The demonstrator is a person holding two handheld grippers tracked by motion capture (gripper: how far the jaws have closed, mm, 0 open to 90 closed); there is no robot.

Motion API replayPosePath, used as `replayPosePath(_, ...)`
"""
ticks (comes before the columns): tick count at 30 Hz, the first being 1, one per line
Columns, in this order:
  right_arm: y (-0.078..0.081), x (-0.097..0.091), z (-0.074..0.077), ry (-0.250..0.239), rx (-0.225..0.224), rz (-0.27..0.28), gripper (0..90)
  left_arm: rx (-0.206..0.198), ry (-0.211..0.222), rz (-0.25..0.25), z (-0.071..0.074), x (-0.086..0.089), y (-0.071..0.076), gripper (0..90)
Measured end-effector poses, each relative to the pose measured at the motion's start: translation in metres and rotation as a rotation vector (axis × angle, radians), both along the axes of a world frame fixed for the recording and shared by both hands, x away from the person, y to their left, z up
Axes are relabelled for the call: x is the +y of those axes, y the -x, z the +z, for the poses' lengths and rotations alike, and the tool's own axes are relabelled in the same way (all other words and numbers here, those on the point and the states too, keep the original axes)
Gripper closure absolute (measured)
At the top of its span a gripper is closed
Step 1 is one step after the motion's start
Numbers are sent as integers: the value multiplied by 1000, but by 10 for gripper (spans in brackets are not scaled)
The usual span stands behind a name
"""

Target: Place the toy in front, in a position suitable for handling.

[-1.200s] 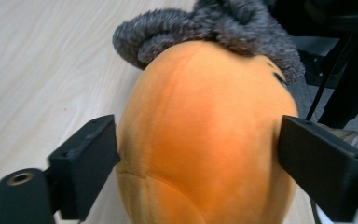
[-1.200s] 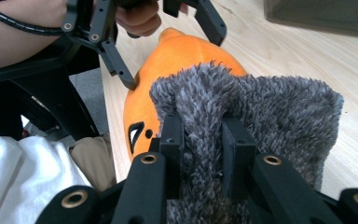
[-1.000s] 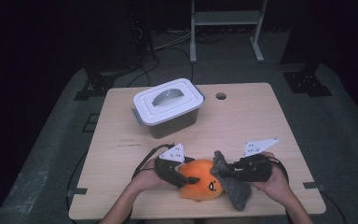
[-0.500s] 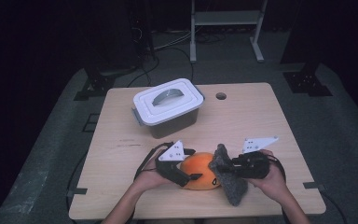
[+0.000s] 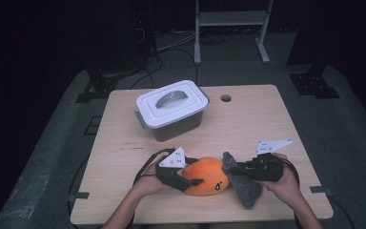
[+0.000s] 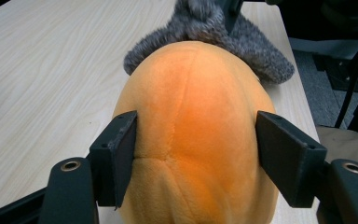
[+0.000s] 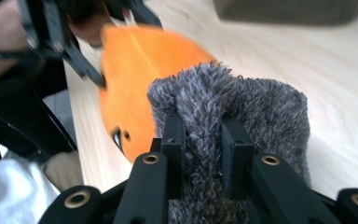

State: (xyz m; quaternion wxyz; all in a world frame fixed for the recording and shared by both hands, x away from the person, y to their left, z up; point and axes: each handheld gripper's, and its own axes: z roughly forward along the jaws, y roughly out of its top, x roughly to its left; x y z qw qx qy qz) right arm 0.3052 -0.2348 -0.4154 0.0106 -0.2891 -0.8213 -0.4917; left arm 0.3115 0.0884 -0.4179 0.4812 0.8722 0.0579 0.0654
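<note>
An orange plush toy (image 5: 205, 175) with a grey fuzzy flap (image 5: 242, 183) lies near the table's front edge. My left gripper (image 5: 194, 171) comes at it from the left. In the left gripper view its pads (image 6: 123, 149) press into both sides of the orange body (image 6: 196, 102); these jaws have just been closing on the toy. From the right, my right gripper (image 5: 232, 168) is shut on the grey flap (image 7: 261, 107), fur bunched between its jaws (image 7: 203, 135). The toy's orange body (image 7: 140, 70) sits just beyond it.
A grey box with a white handled lid (image 5: 171, 107) stands at the back left of the wooden table (image 5: 267, 124). A round cable hole (image 5: 226, 98) sits near the far edge. Metal frame legs and cables lie on the floor beyond.
The orange toy has shifted slightly away from the front edge and the grey flap now hangs more to the right. Both hands have stayed almost in place.
</note>
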Motion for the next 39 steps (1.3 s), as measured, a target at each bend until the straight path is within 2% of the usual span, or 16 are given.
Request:
replayPosePath(1,1,2,4,-23,-9,8,738,-1,-1,0,0,0,0,315)
replayPosePath(4,4,10,9,-42,-26,32,737,0,-2,-1,0,0,0,314)
replayPosePath(7,5,16,4,-8,-23,51,736,8,-10,0,0,3,-2,314)
replayPosePath(9,4,15,1,-10,-13,50,736,13,-9,6,-1,5,-3,315)
replayPosePath(15,-2,1,-12,46,39,5,736,31,-9,14,-3,12,-6,308)
replayPosePath(18,-2,1,-6,23,18,-4,736,27,-12,7,-3,12,-5,304)
replayPosePath(20,0,3,1,-23,3,6,735,25,-11,4,-3,11,-5,301)
replayPosePath(22,1,8,4,-37,-4,23,735,25,-15,5,-3,11,-5,300)
replayPosePath(25,2,14,-2,-3,1,46,734,29,-17,8,-3,13,-6,299)
replayPosePath(27,2,13,-5,-1,11,52,734,33,-16,11,-3,14,-6,298)
replayPosePath(32,-1,5,-10,48,32,23,734,39,-16,25,-3,14,-7,295)
replayPosePath(34,0,5,-4,33,11,14,734,33,-16,26,-3,13,-6,293)
replayPosePath(37,2,8,8,-24,-23,16,734,13,-21,18,-1,7,-2,288)
replayPosePath(39,4,15,13,-37,-48,26,729,0,-25,6,1,3,1,280)
